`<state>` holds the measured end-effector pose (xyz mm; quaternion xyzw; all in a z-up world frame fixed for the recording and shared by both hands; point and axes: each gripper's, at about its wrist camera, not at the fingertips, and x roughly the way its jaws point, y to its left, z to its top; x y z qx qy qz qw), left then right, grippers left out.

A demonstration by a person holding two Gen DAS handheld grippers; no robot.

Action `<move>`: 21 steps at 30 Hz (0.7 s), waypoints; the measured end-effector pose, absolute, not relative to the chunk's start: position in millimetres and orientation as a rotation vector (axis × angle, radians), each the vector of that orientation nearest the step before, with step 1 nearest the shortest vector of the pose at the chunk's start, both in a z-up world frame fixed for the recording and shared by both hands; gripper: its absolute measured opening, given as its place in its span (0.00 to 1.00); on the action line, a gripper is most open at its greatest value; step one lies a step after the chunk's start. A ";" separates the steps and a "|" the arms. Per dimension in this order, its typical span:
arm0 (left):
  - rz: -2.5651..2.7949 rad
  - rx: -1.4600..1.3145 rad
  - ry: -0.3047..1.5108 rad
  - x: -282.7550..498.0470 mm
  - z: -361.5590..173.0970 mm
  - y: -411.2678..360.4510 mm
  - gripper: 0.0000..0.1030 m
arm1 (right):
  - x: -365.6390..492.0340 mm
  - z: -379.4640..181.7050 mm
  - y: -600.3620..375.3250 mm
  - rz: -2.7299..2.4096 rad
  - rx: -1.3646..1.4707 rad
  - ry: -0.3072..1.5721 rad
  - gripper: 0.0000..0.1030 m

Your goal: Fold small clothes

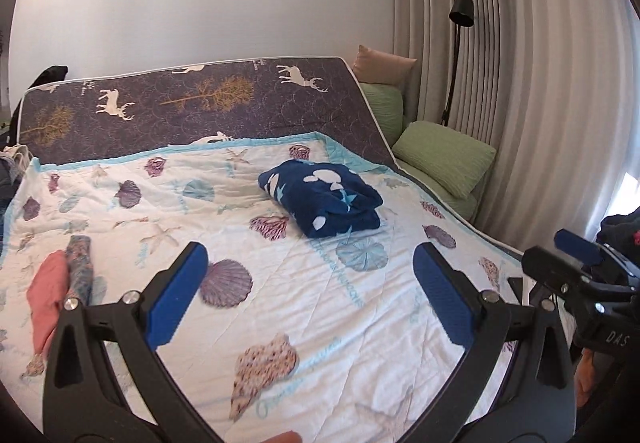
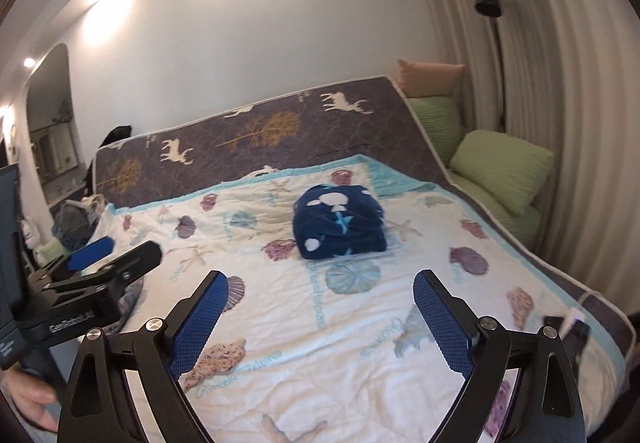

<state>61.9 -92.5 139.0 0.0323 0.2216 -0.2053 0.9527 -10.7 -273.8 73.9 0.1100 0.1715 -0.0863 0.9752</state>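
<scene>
My left gripper (image 1: 310, 299), ribbed blue pads, jaws wide, holding nothing | my right gripper (image 2: 320, 323) likewise spread and bare, level over the quilted white seashell-print bedspread (image 1: 320, 323) | far centre: plush navy fleece garment (image 1: 322, 199), folded into a lumpy bundle | near left: rolled coral cloth (image 1: 48, 295).

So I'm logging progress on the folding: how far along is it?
Done: the navy fleece garment lies folded mid-quilt, and a pink piece and a patterned piece lie rolled at the left edge. In hand: nothing; the left gripper and the right gripper hover with jaws open. Left: no unfolded item is clearly visible.
</scene>
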 end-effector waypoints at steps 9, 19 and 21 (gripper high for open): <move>-0.376 0.118 0.440 32.5 129.6 -91.5 0.99 | -32.7 68.8 -259.8 -0.279 0.217 0.360 0.93; -0.349 0.111 0.508 23.2 126.5 -91.3 0.99 | -44.9 57.9 -256.2 -0.273 0.239 0.368 0.93; -0.340 0.108 0.533 25.1 124.1 -90.7 0.99 | -45.0 56.7 -254.2 -0.274 0.227 0.376 0.93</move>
